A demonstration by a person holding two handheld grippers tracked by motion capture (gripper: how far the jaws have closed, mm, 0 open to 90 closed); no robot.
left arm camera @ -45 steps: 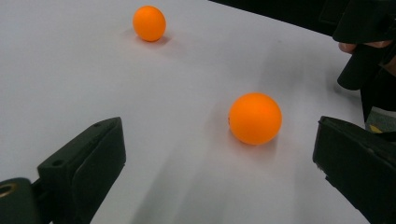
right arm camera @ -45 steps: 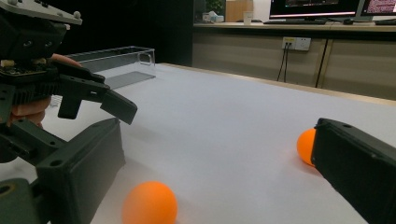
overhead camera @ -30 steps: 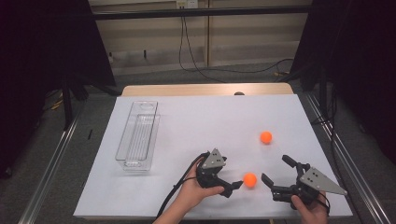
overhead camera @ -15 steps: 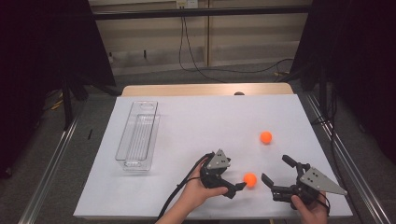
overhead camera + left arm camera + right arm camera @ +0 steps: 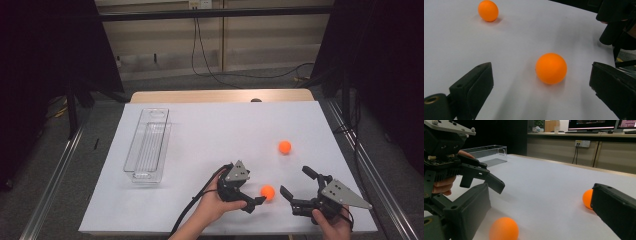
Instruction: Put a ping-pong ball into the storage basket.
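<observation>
Left tool (image 5: 256, 195) straddles ball (image 5: 267, 192) (untouched).

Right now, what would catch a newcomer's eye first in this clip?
Two orange balls on the white table: the near ball lies between the open jaws of the left gripper, untouched, with the open right gripper just beyond it. The far ball sits alone behind, and a clear empty tray stands at the left.
</observation>
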